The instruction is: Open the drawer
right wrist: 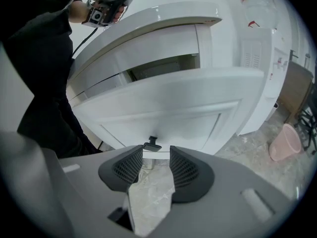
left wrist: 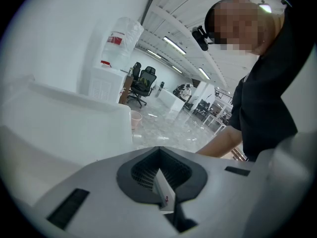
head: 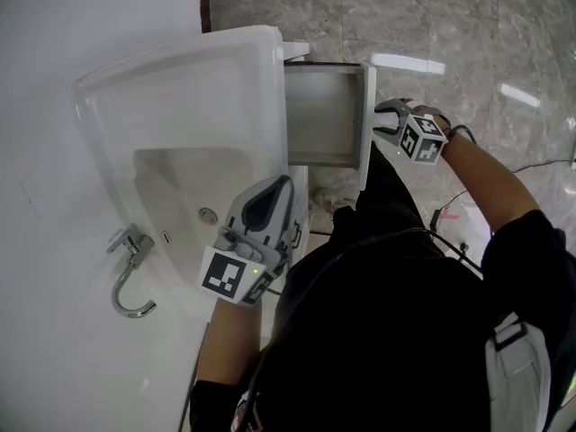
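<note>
The white vanity's drawer [head: 324, 115] stands pulled out toward the floor side, its grey inside showing. My right gripper [head: 385, 120] hovers at the drawer's white front panel [head: 367, 124]. In the right gripper view that gripper [right wrist: 156, 152] is open, and the small dark handle [right wrist: 152, 144] sits just beyond its fingertips with nothing between the pads. My left gripper [head: 268, 201] rests over the sink's front rim, away from the drawer. Its tips meet with nothing held [left wrist: 158, 150]. It also shows in the right gripper view, above the countertop [right wrist: 106, 4].
The white basin [head: 193, 183] has a chrome faucet [head: 130, 282] at its wall side. Marble floor lies beyond the drawer, with cables [head: 450, 214] on it. A pink bin [right wrist: 285, 143] and a white water dispenser [right wrist: 252, 33] stand to the vanity's side.
</note>
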`<state>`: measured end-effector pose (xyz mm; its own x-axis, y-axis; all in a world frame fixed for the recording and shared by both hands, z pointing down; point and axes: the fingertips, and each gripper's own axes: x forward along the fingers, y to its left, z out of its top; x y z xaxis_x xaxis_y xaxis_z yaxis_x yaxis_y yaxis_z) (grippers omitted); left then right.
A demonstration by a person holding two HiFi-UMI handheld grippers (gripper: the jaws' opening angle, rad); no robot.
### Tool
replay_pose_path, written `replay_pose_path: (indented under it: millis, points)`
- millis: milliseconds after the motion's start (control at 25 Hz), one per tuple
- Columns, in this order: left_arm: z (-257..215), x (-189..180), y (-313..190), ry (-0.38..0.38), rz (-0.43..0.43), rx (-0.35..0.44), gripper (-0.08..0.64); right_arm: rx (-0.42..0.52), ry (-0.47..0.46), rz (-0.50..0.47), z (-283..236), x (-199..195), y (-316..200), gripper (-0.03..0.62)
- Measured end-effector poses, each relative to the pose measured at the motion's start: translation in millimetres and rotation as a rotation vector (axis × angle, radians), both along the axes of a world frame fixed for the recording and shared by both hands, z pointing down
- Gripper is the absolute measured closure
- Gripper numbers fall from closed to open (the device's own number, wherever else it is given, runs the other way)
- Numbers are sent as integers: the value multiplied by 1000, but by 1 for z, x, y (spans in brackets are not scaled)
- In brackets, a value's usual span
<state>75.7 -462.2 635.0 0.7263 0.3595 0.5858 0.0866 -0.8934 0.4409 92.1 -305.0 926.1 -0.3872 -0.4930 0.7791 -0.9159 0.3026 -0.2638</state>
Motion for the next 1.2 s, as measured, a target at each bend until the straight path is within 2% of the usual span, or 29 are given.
replay_pose_path:
  millis: [160, 400, 640, 760, 960, 1200]
  points:
    - [-17, -3, -7, 39, -48, 5, 565, -1, 41, 4, -21, 19, 7, 439]
    - [-53, -13, -17, 138, -113, 17, 565, 44, 92, 64, -74, 51, 2, 448]
    - [-95, -52, -39, 198, -211, 53, 565, 125, 165, 150, -140, 80, -30, 550]
    - [-115, -82, -52, 210, -264, 84, 565, 188, 187, 155, -178, 75, -55, 589]
    - [-150, -132, -75, 267, -380, 147, 565, 259, 230, 84, -234, 63, -111, 592]
    - [-187, -212, -102, 305, -518, 216, 565, 340, 224, 35, -300, 15, -170, 591]
